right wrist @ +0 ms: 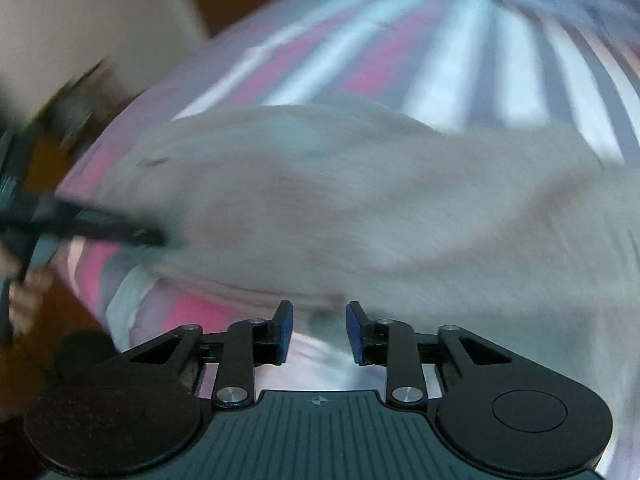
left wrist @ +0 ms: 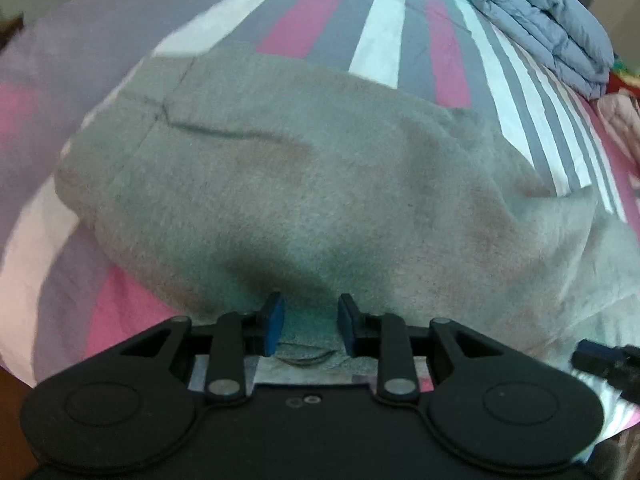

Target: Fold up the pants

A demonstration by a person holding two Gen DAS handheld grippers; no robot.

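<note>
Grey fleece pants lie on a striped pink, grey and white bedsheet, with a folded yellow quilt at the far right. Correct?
Not quite: the folded quilt is lavender-blue, not yellow, per the left wrist view. The grey fleece pants do lie on the striped pink, grey and white bedsheet.

One pair of grey pants point(left wrist: 304, 184) lies on one bed point(left wrist: 404, 32) with a pink, grey and white striped sheet. Two grippers show: the left gripper point(left wrist: 311, 326) and the right gripper point(right wrist: 319, 330), each with two blue-padded fingers. One folded blue-grey quilt point(left wrist: 548, 28) sits beside one pink padded item point(left wrist: 622, 120).
</note>
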